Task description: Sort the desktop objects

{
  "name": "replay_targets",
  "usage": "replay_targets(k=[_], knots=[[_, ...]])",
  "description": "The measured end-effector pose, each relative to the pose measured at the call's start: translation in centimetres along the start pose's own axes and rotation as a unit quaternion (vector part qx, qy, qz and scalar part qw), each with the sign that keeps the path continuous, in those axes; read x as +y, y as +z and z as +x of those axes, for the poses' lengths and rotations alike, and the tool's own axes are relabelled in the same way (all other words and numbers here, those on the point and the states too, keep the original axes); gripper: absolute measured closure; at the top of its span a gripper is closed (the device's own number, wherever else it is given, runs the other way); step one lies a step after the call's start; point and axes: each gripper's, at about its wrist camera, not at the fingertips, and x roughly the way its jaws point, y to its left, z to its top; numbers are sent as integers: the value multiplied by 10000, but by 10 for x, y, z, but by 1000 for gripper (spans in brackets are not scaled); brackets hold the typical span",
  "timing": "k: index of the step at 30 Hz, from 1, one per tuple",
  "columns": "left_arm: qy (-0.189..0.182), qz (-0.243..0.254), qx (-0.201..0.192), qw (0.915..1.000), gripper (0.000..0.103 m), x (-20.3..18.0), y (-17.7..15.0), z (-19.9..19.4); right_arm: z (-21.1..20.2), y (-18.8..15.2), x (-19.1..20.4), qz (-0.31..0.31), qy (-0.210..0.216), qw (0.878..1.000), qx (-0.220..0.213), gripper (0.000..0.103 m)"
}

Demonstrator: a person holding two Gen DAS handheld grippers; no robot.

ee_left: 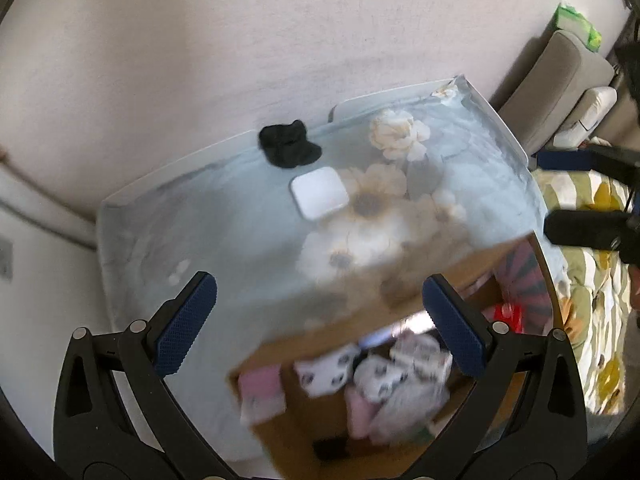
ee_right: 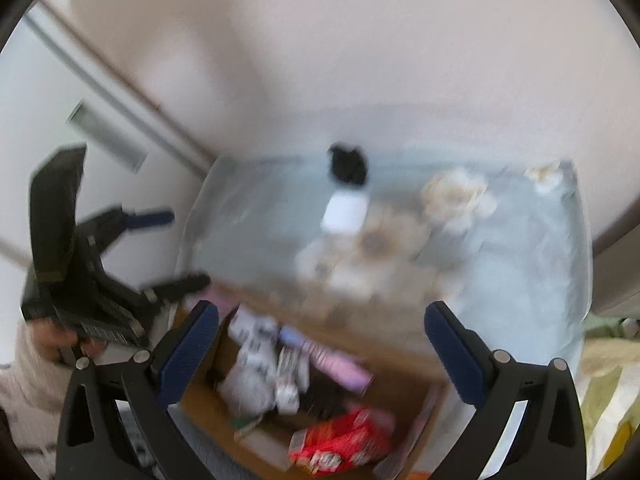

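Hovering over the near end of the bench, the left gripper holds its fingers wide apart, nothing between them.

Left wrist view: a cardboard box sits below the fingers at the near edge of the bench, open side up. It is packed with soft items: black-and-white patterned pieces, something pink, a red pack on the far side. Blur hides what each one is. Judging by the load, the box serves as the collecting bin, set close to the person so drops are short. Two things are left out on the flowered cloth: a white square pad and, just beyond it near the far edge, a crumpled black cloth. Both lie well ahead of the fingers and apart from them, the pad the closer. The right gripper's dark fingers enter at the right edge of this view.

Right wrist view: heavily blurred. The right gripper also has its fingers spread, empty, poised above the box. The red pack lies in the box's near corner. The white pad and black cloth show far up the bench, touching or nearly so; I cannot tell which. The left gripper, fingers apart, sits at left, held by a hand in a pale sleeve.

Judgement: sorting is nearly done, with two pieces to fetch.
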Motion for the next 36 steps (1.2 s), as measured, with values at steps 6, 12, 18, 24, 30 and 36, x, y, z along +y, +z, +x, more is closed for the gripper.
replay_targets(k=[6,12,18,24,30,36], knots=[[198,-127,112,9997,0,22,52,42,39,28,-15,-271,-353,9985,310,0],[131,-478,474,9976,0,50,99,117,110,32,-14,-170,-158,9955,916,0],[-11,-913,707,9933,1,64,117,177,171,49,-7,242,-492,9916,1172,0],[240,-722,379,9964,1,67,115,192,207,53,-8,317,-731,9865,1434,5],[211,-801,340,9960,2,77,113,209,223,50,-16,531,-761,9820,1645,12],[202,-837,393,9955,2,82,114,221,232,52,-7,236,-1213,9760,1792,12]])
